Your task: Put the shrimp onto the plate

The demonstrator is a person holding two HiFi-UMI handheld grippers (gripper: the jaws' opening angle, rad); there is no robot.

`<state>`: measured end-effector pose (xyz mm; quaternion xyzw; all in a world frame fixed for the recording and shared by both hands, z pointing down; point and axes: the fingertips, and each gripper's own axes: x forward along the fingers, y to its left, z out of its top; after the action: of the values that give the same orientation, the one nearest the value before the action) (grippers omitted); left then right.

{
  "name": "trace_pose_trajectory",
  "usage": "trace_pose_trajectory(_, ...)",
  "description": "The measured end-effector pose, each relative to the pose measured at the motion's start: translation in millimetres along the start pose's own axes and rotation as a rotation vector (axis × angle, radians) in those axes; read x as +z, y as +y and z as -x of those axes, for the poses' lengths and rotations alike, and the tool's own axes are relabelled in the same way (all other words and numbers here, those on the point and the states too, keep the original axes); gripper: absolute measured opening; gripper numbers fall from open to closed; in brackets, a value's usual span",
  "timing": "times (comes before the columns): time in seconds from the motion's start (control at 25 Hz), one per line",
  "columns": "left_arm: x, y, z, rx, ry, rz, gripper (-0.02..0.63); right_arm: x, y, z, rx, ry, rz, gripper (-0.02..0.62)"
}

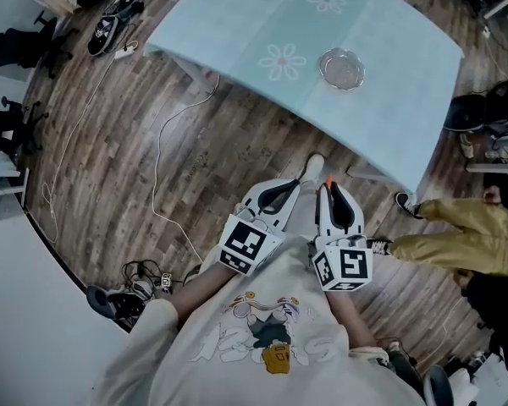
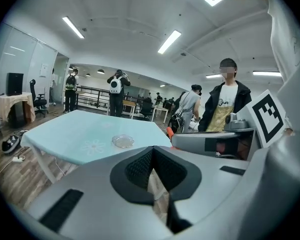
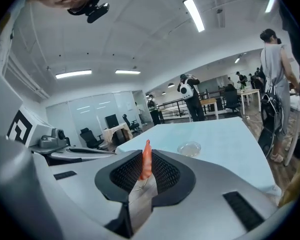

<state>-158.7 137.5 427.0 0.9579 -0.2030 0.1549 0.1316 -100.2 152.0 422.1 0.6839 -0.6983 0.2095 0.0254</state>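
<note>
An orange shrimp (image 3: 146, 161) stands up between the jaws of my right gripper (image 3: 146, 173), which is shut on it; its tip (image 1: 328, 180) pokes out in the head view. My right gripper (image 1: 331, 189) and left gripper (image 1: 298, 184) are held close to my body, over the wooden floor, short of the table. My left gripper (image 2: 151, 168) is shut with nothing in it. A clear glass plate (image 1: 341, 68) sits on the pale blue table (image 1: 237, 24), well ahead of both grippers. The plate (image 2: 123, 141) looks small in the left gripper view, and the plate (image 3: 189, 148) likewise in the right.
A white cable (image 1: 157, 172) winds over the wooden floor left of me. A seated person in yellow trousers (image 1: 466, 235) is at my right. Shoes (image 1: 110, 25) lie by the table's far-left corner. Several people (image 2: 115, 91) stand beyond the table.
</note>
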Motion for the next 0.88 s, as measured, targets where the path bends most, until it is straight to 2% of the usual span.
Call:
trace_pose_trajectory(0.2, 29, 18, -55, -0.003, 0.033, -0.021, 0.003, 33, -41, -40, 0.018, -0.001, -0.021, 0.075)
trace_pose_trajectory(0.36, 57, 31, -99, 0.005, 0.034, -0.05, 0.003, 48, -77, -76, 0.062, 0.052, -0.031, 0.075)
trace_pose_trajectory(0.56, 92, 48, -143, 0.028, 0.021, 0.014, 0.003, 79, -114, -105, 0.096, 0.07, -0.009, 0.075)
trace_pose_trajectory(0.68, 100, 50, -168, 0.03, 0.045, -0.022, 0.003, 87, -137, -121, 0.106, 0.081, 0.006, 0.075)
trace_pose_trajectory(0.88, 122, 52, -208, 0.028, 0.057, -0.03, 0.003, 104, -164, -141, 0.15, 0.105, 0.003, 0.075)
